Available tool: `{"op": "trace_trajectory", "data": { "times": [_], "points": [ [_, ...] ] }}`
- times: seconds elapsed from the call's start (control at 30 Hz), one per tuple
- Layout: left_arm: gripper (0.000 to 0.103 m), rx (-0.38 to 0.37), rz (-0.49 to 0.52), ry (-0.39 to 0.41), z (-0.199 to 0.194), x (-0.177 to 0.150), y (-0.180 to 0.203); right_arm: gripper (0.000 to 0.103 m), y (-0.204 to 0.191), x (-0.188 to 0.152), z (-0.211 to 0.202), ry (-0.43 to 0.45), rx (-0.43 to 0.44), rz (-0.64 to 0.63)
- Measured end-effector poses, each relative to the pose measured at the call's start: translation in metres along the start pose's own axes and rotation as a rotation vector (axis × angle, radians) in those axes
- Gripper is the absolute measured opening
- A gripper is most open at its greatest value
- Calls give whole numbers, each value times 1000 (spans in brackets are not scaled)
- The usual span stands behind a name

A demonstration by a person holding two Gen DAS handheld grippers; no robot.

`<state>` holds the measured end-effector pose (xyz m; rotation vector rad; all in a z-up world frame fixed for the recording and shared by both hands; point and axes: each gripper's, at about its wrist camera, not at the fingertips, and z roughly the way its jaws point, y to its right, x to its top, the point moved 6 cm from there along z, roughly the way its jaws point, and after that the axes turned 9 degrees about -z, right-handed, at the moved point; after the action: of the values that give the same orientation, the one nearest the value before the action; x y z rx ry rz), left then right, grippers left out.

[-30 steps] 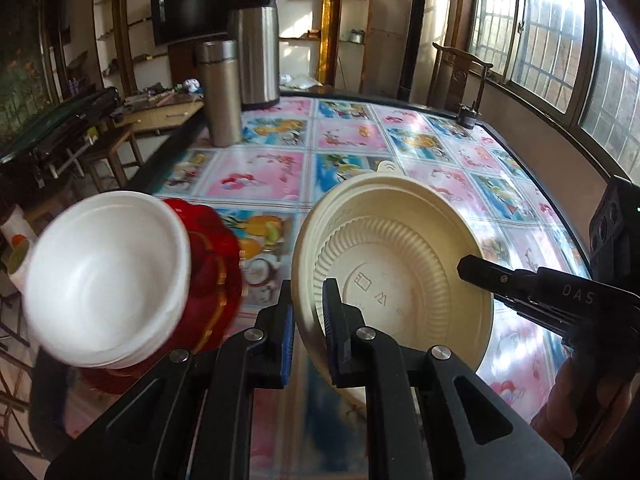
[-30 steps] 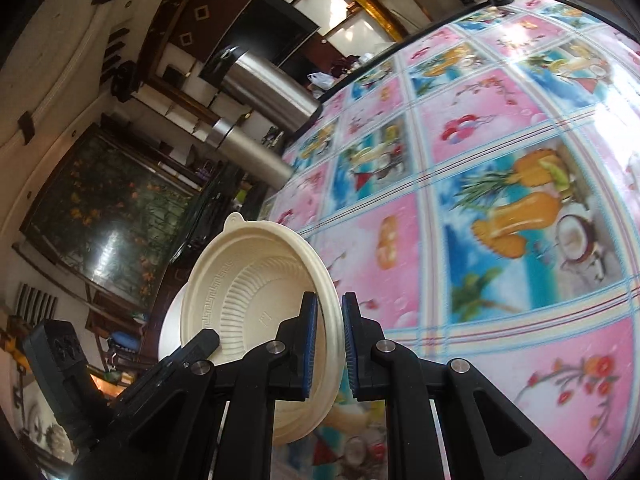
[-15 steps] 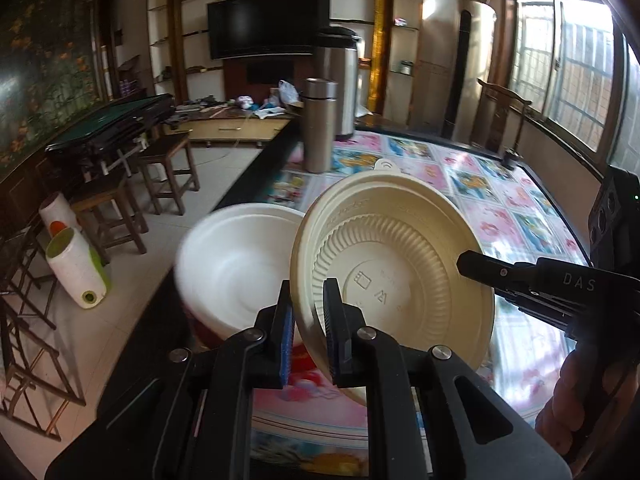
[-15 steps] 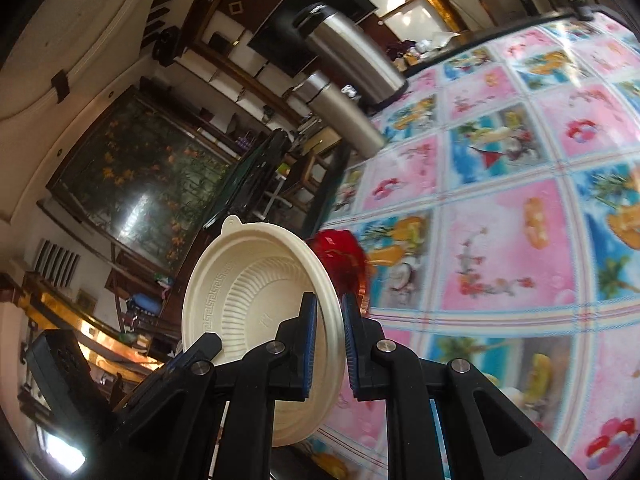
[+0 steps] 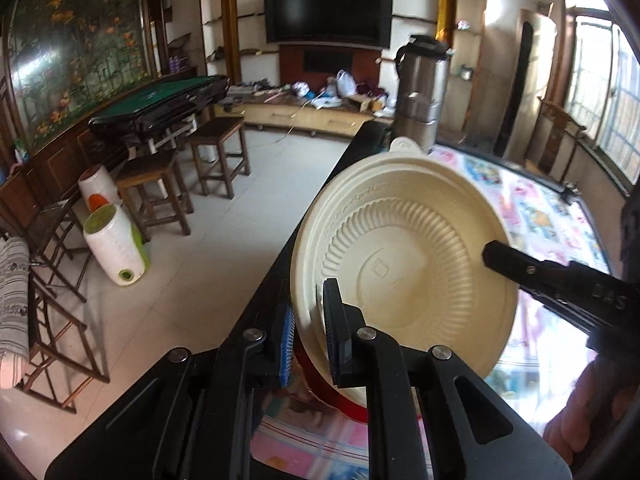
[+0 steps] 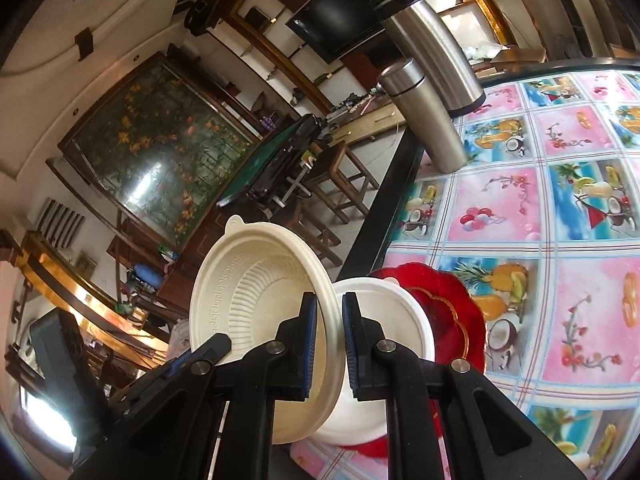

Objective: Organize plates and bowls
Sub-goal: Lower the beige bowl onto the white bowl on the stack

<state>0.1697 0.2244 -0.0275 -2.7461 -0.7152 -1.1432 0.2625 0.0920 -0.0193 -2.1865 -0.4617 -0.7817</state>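
Observation:
A cream ribbed bowl hangs tilted in the air, held by both grippers. My left gripper is shut on its near rim, and the right gripper's finger reaches in from the right. In the right wrist view my right gripper is shut on the same cream bowl at its rim, with the left gripper at lower left. Just beyond it a white bowl sits on a red glass plate near the table's left edge. In the left wrist view only a sliver of the red plate shows under the bowl.
The table carries a pink and blue picture cloth and has a black edge. A slim steel flask and a large steel thermos stand at its far corner. Wooden stools stand on the floor to the left. A hand grips the right tool.
Both grippers have swung left with the cream bowl, toward the table's left edge. The white bowl is now hidden behind the cream bowl in the left view and sits close beneath it in the right view.

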Motion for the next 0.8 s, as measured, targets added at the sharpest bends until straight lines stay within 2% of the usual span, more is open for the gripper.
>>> {"op": "trace_trajectory", "data": {
  "times": [0.23, 0.4, 0.47, 0.6, 0.73, 0.8],
  "points": [
    [12, 2, 18, -104, 34, -22, 2, 13, 28, -21, 20, -59, -50, 28],
    [12, -5, 41, -132, 44, -29, 9, 13, 49, -30, 28, -84, -55, 70],
    [12, 15, 50, -121, 46, -28, 10, 13, 50, -31, 30, -79, -39, 72],
    [12, 53, 64, -126, 51, -27, 9, 16, 43, -33, 33, -70, -58, 24],
    [15, 52, 75, -142, 56, -31, 7, 18, 30, -33, 25, -20, -115, -80],
    [16, 59, 71, -166, 60, -35, 4, 22, 27, -34, 23, -5, -122, -108]
  ]
}}
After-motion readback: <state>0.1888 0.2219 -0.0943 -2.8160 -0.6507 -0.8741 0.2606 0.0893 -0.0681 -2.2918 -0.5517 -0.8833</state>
